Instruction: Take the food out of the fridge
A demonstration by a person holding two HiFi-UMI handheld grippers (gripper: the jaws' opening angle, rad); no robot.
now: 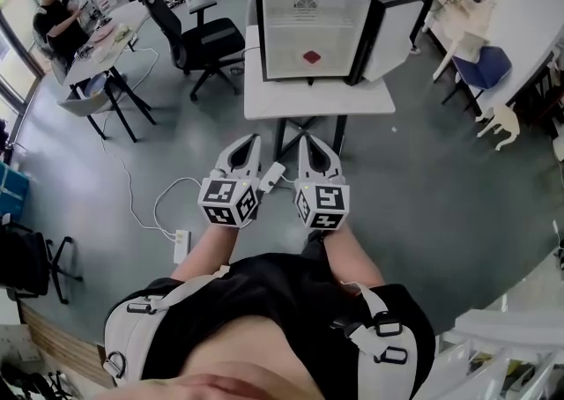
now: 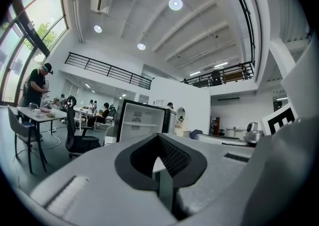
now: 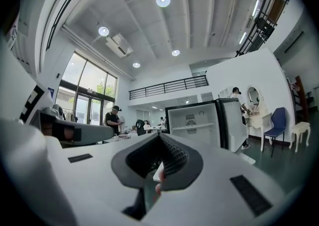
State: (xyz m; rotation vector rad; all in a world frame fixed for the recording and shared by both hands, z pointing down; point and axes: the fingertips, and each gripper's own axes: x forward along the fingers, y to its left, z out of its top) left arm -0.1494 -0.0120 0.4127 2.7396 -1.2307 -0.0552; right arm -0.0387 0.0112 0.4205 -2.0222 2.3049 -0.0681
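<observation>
Head view: both forearms out front. Left gripper (image 1: pixel 240 159) & right gripper (image 1: pixel 317 159) sit side by side, level, aimed at the open fridge (image 1: pixel 300 24) on a white table (image 1: pixel 264 100). Red food (image 1: pixel 311 57) lies inside the fridge, well apart from both.
Left gripper view: jaws closed tip to tip.
Right gripper view: jaws closed too.

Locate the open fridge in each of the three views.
Head view: fridge at top centre, on the white table, door swung right.
Left gripper view: fridge just left of centre.
Right gripper view: fridge right of centre.
Shared landmark: person in black, left of it everywhere.
</observation>
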